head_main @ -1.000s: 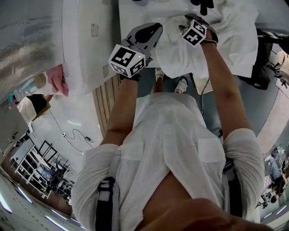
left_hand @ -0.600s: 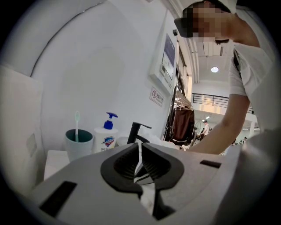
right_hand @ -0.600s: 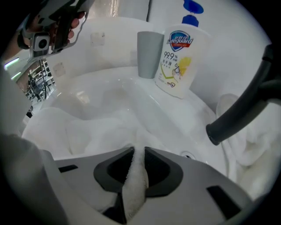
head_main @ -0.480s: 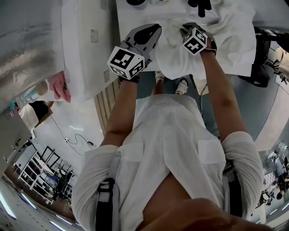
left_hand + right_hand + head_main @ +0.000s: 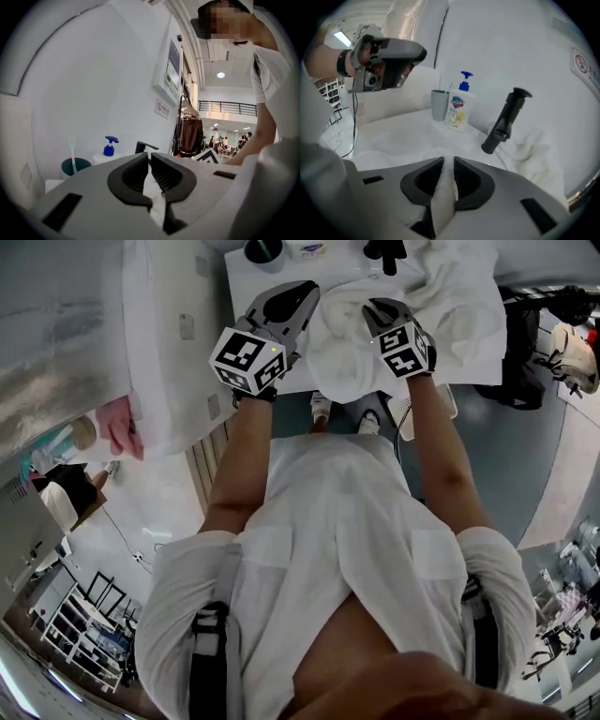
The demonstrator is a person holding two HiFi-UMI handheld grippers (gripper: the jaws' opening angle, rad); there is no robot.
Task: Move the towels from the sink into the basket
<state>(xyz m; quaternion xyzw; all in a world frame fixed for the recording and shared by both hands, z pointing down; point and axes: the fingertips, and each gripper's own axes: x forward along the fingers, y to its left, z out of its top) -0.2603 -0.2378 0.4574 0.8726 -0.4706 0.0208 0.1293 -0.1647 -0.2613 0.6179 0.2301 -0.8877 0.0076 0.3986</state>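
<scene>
At the left, the left gripper (image 5: 298, 302) points nearly level over the front of the surface (image 5: 242, 292). Its jaws are drawn narrow, with a thin edge of white cloth pinched between them. It appears to hold 1 side of the towel (image 5: 342, 352) so that the cloth hangs spread rather than bunched.

The towel sags in a soft heap between the 2 grippers, against the near edge of the surface and in front of the person's body. I judge it is partly raised from the sink (image 5: 389, 136), though how much of it is clear of the basin cannot be told. Behind it, at the wall, stand a cup (image 5: 439, 105), a soap bottle (image 5: 458, 111) and the black faucet (image 5: 506, 119), all apart from the cloth.

To the right, the right gripper (image 5: 382, 311) tilts downward. Its jaws have just been closing, and a thick fold of the same towel is clamped between them, filling the gap. A grip at each side probably shares the weight and keeps the trailing cloth from snagging the faucet.

Farther right, a second towel (image 5: 464, 292) lies crumpled on the surface beside the faucet, untouched. No basket is in view, so the carry is not yet done.
</scene>
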